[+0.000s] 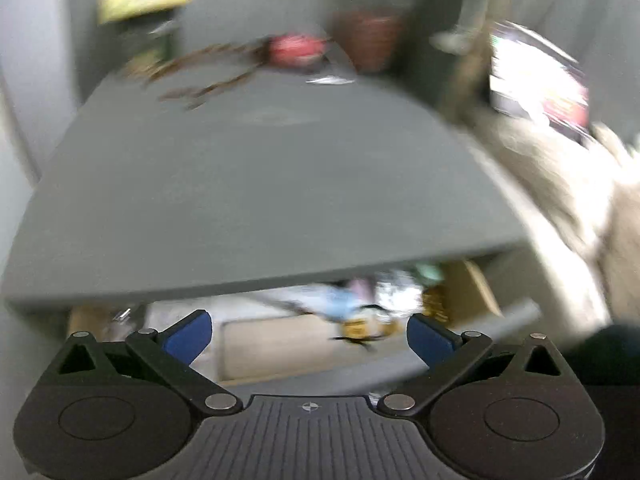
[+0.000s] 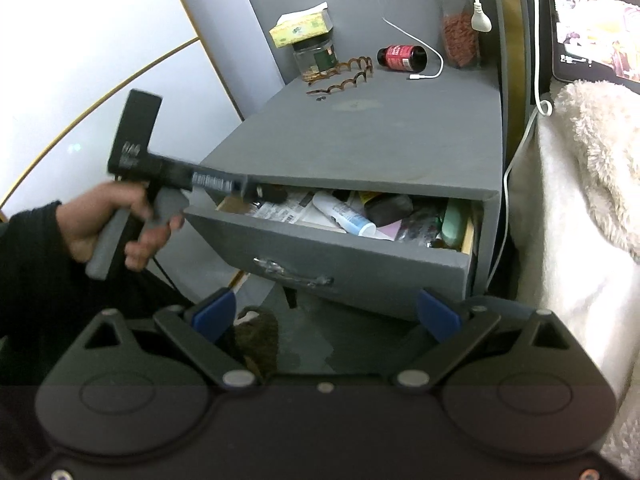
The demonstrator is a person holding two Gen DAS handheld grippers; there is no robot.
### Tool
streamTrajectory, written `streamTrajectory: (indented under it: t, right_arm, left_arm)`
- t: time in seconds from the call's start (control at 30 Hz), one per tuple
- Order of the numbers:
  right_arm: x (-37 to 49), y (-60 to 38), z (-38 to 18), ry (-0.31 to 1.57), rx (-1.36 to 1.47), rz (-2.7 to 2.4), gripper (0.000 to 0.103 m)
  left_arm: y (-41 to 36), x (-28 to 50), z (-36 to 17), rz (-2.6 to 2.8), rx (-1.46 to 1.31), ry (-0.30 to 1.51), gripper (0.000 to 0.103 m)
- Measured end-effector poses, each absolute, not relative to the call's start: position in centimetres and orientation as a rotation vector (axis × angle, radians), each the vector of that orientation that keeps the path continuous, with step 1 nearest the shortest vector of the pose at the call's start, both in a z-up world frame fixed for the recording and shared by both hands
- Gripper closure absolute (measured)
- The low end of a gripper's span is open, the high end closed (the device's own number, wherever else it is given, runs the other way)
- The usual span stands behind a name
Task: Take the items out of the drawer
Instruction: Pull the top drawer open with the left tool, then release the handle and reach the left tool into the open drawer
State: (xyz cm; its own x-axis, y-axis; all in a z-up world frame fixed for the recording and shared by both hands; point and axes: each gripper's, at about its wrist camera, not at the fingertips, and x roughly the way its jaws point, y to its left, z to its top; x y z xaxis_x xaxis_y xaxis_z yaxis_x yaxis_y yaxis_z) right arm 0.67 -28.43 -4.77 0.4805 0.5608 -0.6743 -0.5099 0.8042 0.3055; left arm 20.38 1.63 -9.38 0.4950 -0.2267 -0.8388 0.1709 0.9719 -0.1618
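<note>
gaping with nothing between, both the left hand-held gripper (image 1: 308,336) and right hand-held gripper (image 2: 325,314) face the matte grey drawer (image 2: 340,248).

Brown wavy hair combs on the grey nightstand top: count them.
2. Both brown wavy hair combs lie at the back left of the nightstand top: one by the glass jar, the other just in front.

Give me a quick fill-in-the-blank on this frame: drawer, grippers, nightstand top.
1. The drawer of the nightstand is ____.
2. The jaws of the right gripper hold ____.
3. The bottle with the red label lies on its ____.
4. The left gripper has its jaws ____.

Missing words: open; nothing; side; open
</note>
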Motion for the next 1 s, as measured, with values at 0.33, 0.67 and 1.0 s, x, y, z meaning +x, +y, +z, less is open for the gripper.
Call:
streamTrajectory:
  t: [0.33, 0.67, 1.0]
  right_arm:
    - [0.4, -27.6, -4.6, 0.849, 0.007, 0.612, 0.005]
    - [-0.3, -27.2, -3.7, 0.836, -0.052, 0.585, 0.005]
    - [-0.7, -27.1, -2.4, 0.819, -0.053, 0.595, 0.005]
  left_arm:
    - [4.0, 21.4, -13.2, -0.191, -0.082, 1.237, 0.022]
    - [4.0, 16.3, -13.2, -0.205, -0.083, 1.240, 0.023]
    - [3.9, 13.5, -14.3, -0.204, -0.099, 1.276, 0.019]
